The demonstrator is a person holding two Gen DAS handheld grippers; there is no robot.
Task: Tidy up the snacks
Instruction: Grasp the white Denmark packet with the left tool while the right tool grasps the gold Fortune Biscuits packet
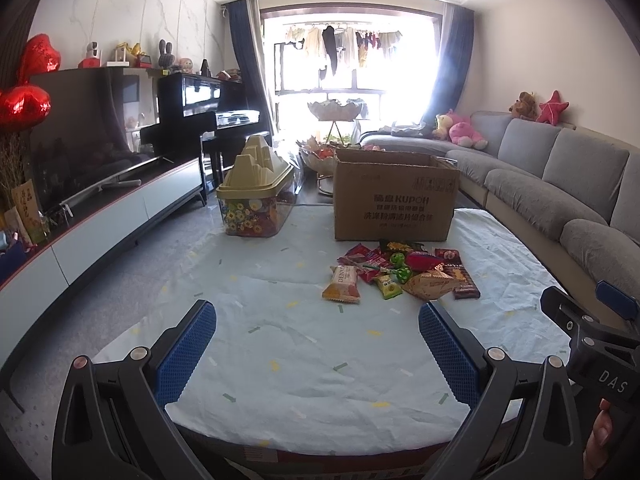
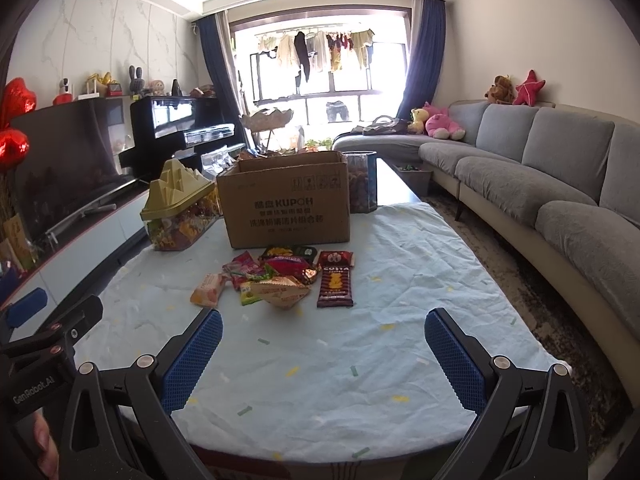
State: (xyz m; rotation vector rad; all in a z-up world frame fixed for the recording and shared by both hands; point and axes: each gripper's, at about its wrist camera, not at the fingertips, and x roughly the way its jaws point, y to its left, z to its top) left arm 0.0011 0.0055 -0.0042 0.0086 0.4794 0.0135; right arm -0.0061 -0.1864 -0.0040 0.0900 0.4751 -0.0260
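Foil and paper wrappers in red, orange, green and brown form a loose heap of snacks [image 1: 400, 274] on the pale blue tablecloth [image 1: 280, 344], directly before a brown cardboard box [image 1: 394, 196] with its top flaps open. An orange packet [image 1: 341, 289] lies at the heap's left edge; a dark brown chocolate bar [image 2: 335, 289] lies flat at its right edge. Left of the box stands a clear container with a gold lid [image 1: 256, 190]. The left gripper [image 1: 318, 344] is spread wide and empty, above bare cloth, with the heap well ahead and slightly to its right. The right gripper [image 2: 324, 350] is likewise spread and empty, the heap ahead and slightly to its left.
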